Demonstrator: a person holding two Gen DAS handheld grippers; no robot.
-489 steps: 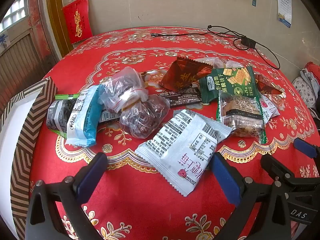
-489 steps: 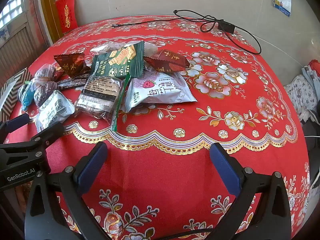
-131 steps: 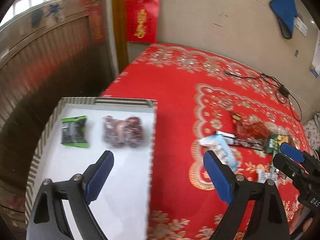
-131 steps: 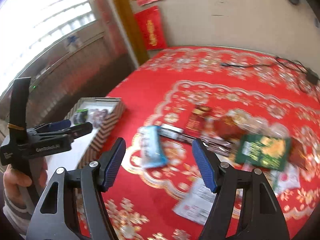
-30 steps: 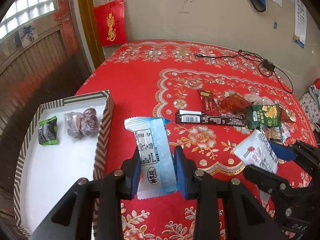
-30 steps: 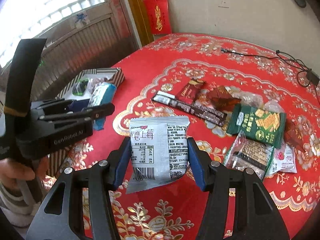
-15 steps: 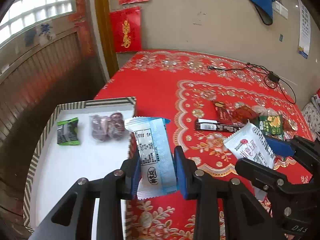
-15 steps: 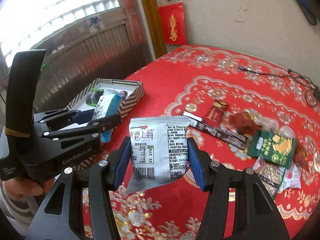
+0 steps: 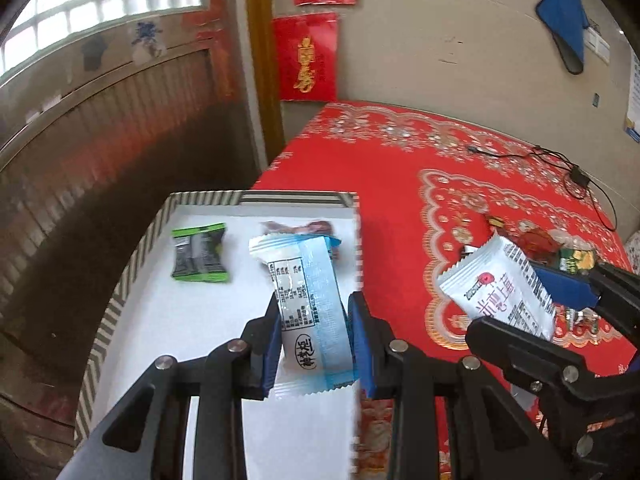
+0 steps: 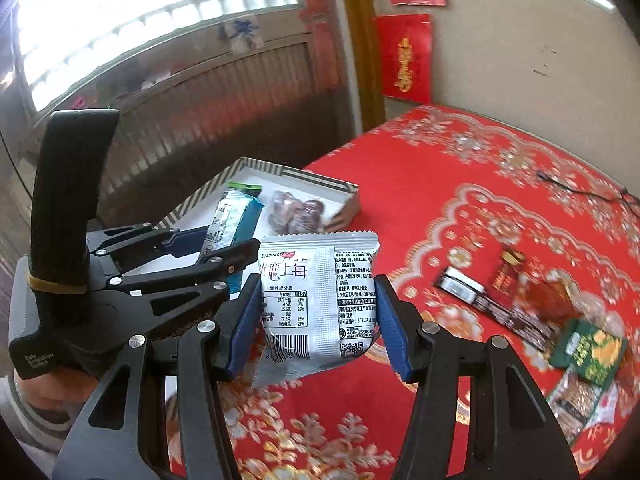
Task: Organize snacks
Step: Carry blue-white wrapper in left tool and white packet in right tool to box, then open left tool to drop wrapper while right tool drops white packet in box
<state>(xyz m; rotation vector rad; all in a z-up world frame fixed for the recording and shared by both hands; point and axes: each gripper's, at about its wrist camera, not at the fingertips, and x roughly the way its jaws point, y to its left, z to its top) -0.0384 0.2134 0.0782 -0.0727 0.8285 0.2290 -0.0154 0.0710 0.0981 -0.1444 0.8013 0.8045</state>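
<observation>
1. Left wrist view: the left gripper is closed to a narrow gap on a light-blue and white snack packet; both blue pads press its sides. The packet stands upright between them, over the right part of the striped box.
2. Same view: the box has a white floor and sits at the left edge of the bench, which is covered in a red patterned cloth. Inside, near the far wall, lie a green-edged dark packet and a clear bag of dark sweets, the bag partly hidden behind the held packet.
3. Same view, right side: the right gripper carries a white strawberry packet, tilted, above the cloth.
4. Right wrist view: the right gripper is partly closed, pads clamped on both sides of the white strawberry packet, held upright above the bench's near-left area, short of the striped box.
5. Same view, left: the left gripper with its blue packet is over the box; a hand grips its handle.
6. Same view, right: loose snacks lie on the cloth, blurred.
</observation>
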